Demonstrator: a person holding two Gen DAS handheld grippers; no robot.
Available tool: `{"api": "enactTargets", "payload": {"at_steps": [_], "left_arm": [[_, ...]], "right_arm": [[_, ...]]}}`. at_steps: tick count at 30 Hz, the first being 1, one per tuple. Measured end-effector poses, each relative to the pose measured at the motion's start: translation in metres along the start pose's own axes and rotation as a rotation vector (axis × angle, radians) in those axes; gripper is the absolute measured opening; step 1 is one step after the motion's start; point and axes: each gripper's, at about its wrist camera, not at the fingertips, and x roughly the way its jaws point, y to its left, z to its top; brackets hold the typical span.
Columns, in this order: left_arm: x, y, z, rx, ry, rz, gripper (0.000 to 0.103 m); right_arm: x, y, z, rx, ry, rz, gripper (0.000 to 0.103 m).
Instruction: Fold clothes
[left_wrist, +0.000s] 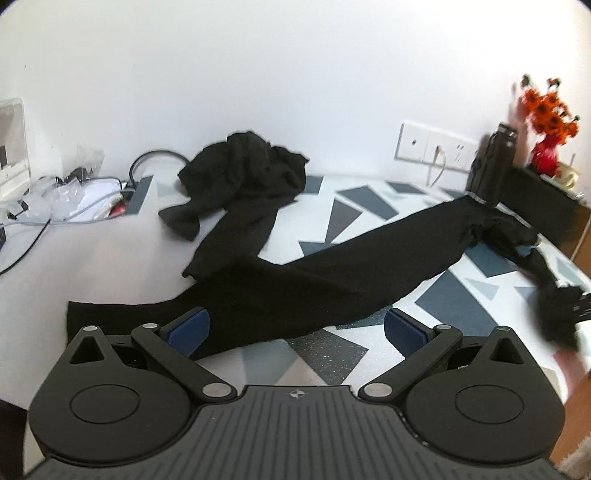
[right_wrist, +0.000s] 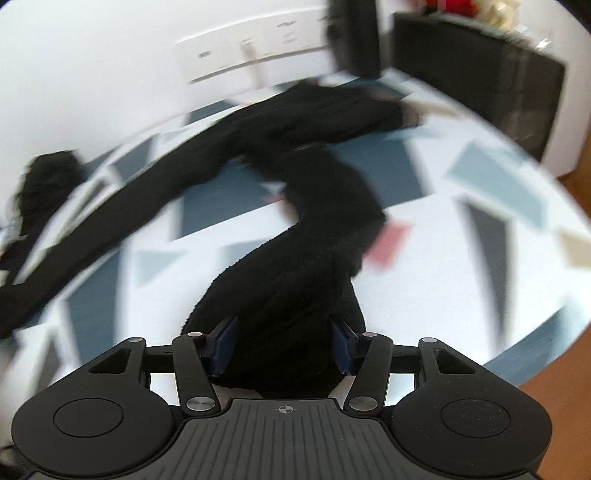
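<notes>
A long black garment (left_wrist: 295, 288) lies stretched across the patterned table, from the near left to the far right. My left gripper (left_wrist: 297, 328) hovers open just over its near edge, and the left blue pad (left_wrist: 188, 330) overlaps the cloth. In the right wrist view one end of the black garment (right_wrist: 317, 206) is bunched between the blue pads of my right gripper (right_wrist: 284, 343), which is shut on it; the frame is motion-blurred. The right gripper (left_wrist: 565, 306) also shows at the far right of the left wrist view, holding a twisted end of the cloth.
A second heap of black clothes (left_wrist: 243, 166) sits at the back by the wall. Cables and plastic bags (left_wrist: 74, 195) crowd the back left. Wall sockets (left_wrist: 432, 147), a black bottle (left_wrist: 491, 166), orange flowers (left_wrist: 550, 122) and a black cabinet (left_wrist: 543, 199) stand at the right.
</notes>
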Motion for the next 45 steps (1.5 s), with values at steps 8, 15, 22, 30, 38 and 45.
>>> {"api": "enactTargets", "payload": {"at_steps": [8,15,22,30,38,45], "left_arm": [[-0.012,0.016,0.006,-0.055,0.001,-0.075,0.103],[-0.007,-0.008,0.020,-0.045,0.054,-0.266,0.103],[0.023,-0.061,0.027,-0.006,0.148,-0.389,0.103],[0.069,-0.110,0.024,0.005,0.266,-0.383,0.100],[0.099,-0.138,0.023,0.020,0.362,-0.270,0.048],[0.093,-0.125,0.028,-0.093,0.349,-0.079,0.014]], "right_arm": [[-0.013,0.086,-0.014,-0.144,0.004,0.276,0.065],[-0.034,0.040,0.011,-0.018,-0.070,0.083,0.066],[-0.043,-0.008,0.030,0.071,-0.100,-0.047,0.066],[-0.031,-0.045,0.077,0.043,-0.132,-0.066,0.065],[0.017,-0.107,0.141,0.047,-0.118,-0.066,0.059],[0.074,-0.155,0.186,0.130,-0.087,-0.014,0.056]]}}
